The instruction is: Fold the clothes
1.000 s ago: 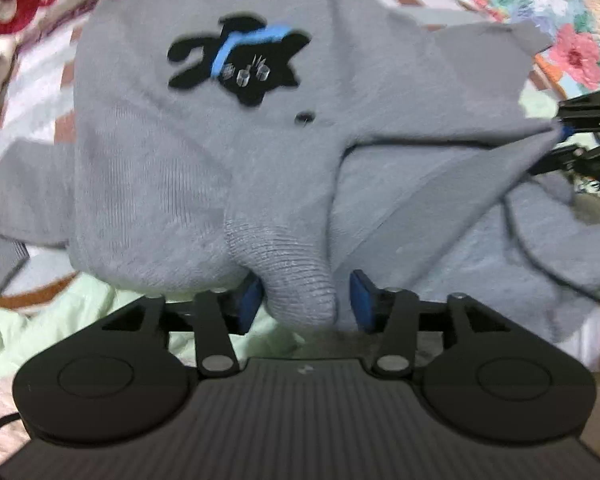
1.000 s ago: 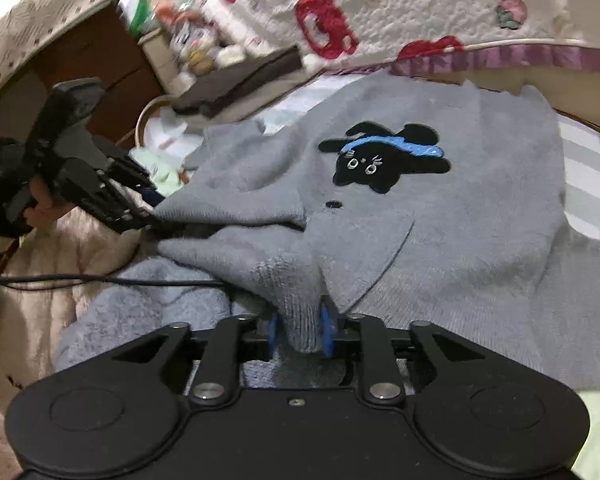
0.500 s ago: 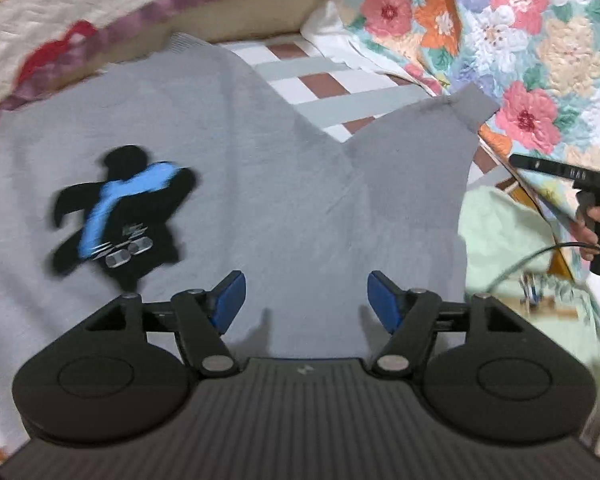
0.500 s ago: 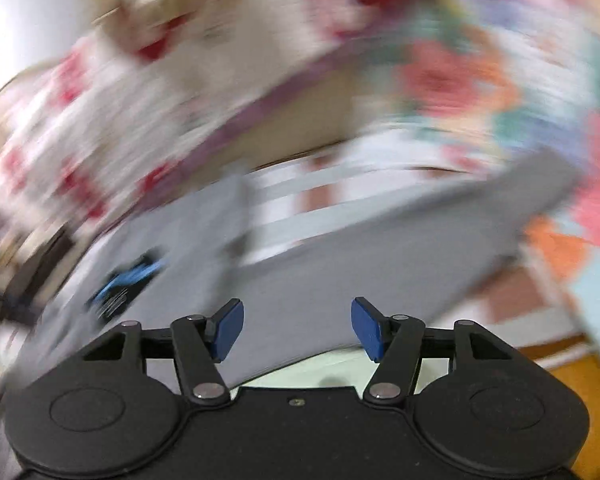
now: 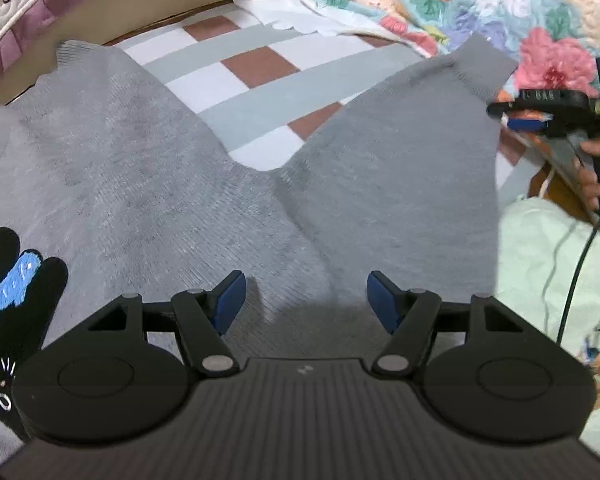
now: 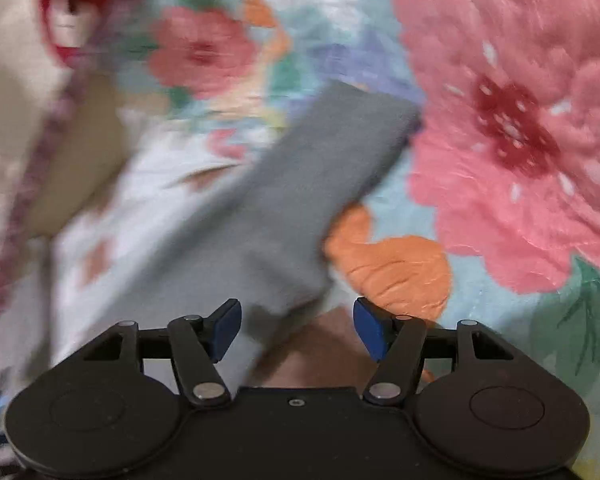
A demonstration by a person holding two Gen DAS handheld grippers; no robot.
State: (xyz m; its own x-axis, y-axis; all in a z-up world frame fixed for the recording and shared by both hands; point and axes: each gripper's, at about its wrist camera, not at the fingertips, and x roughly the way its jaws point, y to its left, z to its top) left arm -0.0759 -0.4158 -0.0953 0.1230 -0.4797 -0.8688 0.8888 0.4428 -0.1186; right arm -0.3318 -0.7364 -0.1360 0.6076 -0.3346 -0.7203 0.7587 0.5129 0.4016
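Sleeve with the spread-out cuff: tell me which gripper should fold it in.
Right. The right gripper hovers at that sleeve, jaws opening with nothing between them. The left gripper is open over the sweater's body, farther from the cuff.

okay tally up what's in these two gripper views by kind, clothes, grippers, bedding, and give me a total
Clothes: 1, the grey sweater with a black cat patch.
Grippers: 2, left gripper, right gripper, jaws opening, nothing between the pads.
Bedding: 2, floral quilt, checked sheet.
Total: 5.
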